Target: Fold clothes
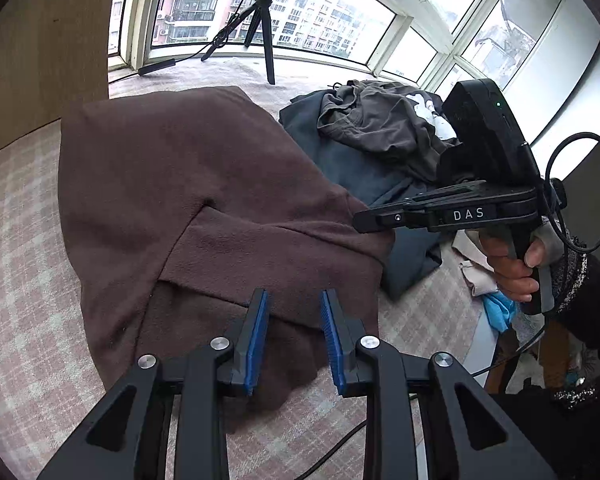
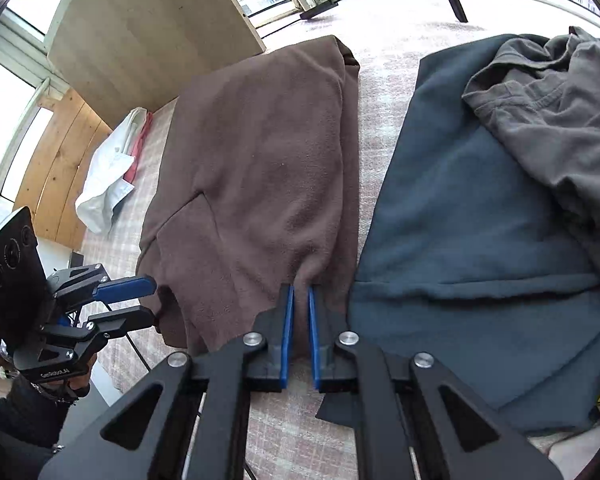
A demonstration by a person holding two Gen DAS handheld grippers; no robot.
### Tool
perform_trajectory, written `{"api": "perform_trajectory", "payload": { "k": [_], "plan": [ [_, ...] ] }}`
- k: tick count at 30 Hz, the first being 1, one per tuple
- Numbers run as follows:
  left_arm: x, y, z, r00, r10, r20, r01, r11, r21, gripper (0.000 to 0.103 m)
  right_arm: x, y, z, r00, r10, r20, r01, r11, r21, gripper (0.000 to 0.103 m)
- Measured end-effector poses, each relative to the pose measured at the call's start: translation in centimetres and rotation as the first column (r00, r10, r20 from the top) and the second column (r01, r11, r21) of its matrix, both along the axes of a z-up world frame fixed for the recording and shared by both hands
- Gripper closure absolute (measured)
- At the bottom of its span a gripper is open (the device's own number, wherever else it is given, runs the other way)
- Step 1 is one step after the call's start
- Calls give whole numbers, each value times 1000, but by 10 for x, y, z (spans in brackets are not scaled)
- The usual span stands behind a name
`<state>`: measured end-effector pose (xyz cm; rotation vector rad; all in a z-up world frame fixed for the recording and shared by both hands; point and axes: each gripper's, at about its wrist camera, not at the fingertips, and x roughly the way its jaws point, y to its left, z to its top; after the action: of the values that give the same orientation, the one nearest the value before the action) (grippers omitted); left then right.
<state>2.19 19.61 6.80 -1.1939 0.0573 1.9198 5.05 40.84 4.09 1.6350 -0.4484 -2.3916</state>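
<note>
Spread flat on a checked bedcover (image 1: 24, 264): a brown fleece (image 1: 188, 184), partly folded, near hem toward the grippers. Beside it to the right, apart, a blue fleece (image 2: 460, 216) under a crumpled grey garment (image 2: 556, 120). At the brown fleece's near right edge, the right gripper (image 2: 300, 292), pads nearly together and pinching a ridge of the brown cloth. Over the near hem, the left gripper (image 1: 294, 300), jaws parted, fabric beneath but not clamped. Behind, a tripod (image 1: 262, 28) by the window.
</note>
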Motion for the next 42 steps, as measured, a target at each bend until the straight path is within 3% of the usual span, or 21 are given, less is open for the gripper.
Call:
{"api": "perform_trajectory", "payload": {
  "k": [2, 4, 6, 8, 11, 15, 17, 20, 24, 25, 26, 27, 29, 31, 33, 35, 38, 42],
  "plan": [
    [-3, 9, 3, 1000, -1, -13, 2, 1000, 12, 75, 1, -9, -3, 996, 75, 44, -79, 993, 85, 95],
    [-12, 17, 0, 1000, 13, -2, -13, 1000, 20, 75, -5, -8, 3, 992, 119, 51, -123, 990, 68, 93],
    [-17, 28, -4, 1000, 4, 17, -5, 1000, 19, 75, -20, 13, 18, 998, 64, 22, -64, 998, -19, 90],
    [-18, 42, -6, 1000, -20, 7, 20, 1000, -1, 75, -41, 43, 38, 997, -41, -58, 35, 993, -111, 81],
    [-14, 63, -12, 996, -81, -23, 79, 996, -46, 75, -85, 73, 49, 983, -147, -106, 127, 976, -179, 78],
    [-11, 79, -28, 990, -137, -28, 133, 984, -122, 75, -158, 86, 24, 982, -190, -16, 179, 943, -279, 78],
    [-13, 76, -33, 990, -140, -8, 138, 984, -113, 74, -187, 85, 4, 982, -180, 63, 191, 913, -361, 78],
    [-20, 69, -38, 990, -136, 43, 138, 988, -74, 74, -208, 85, -19, 977, -172, 128, 210, 887, -412, 78],
    [-18, 70, -38, 988, -149, 36, 152, 986, -73, 74, -223, 82, -42, 973, -144, 182, 216, 852, -478, 78],
    [-17, 70, -38, 988, -153, 33, 155, 985, -72, 74, -224, 82, -43, 972, -156, 177, 224, 846, -484, 86],
    [-16, 70, -39, 987, -156, 30, 158, 985, -71, 74, -224, 82, -41, 972, -170, 162, 228, 847, -481, 94],
    [-15, 69, -39, 987, -159, 27, 161, 985, -68, 74, -223, 81, -32, 975, -184, 120, 219, 863, -454, 96],
    [-15, 68, -40, 987, -161, 25, 162, 985, -59, 74, -221, 73, -12, 979, -202, -20, 188, 942, -277, 100],
    [-14, 67, -38, 988, -152, 29, 153, 987, -54, 74, -226, 77, -14, 971, -239, -32, 231, 959, -164, 103],
    [-14, 66, -37, 989, -143, 34, 145, 988, -49, 74, -228, 86, -17, 967, -254, 11, 251, 946, -207, 103],
    [-16, 59, -31, 991, -118, 67, 120, 993, -18, 75, -223, 81, 3, 977, -212, -35, 199, 955, -220, 101],
    [-24, 33, -11, 994, -44, 98, 39, 998, 58, 75, -215, 52, 47, 987, -88, -133, 66, 984, -165, 98],
    [-47, -25, 15, 990, 105, 95, -117, 984, 133, 75, -204, 6, 82, 978, 43, -205, -66, 992, -107, 91]
  ]
}}
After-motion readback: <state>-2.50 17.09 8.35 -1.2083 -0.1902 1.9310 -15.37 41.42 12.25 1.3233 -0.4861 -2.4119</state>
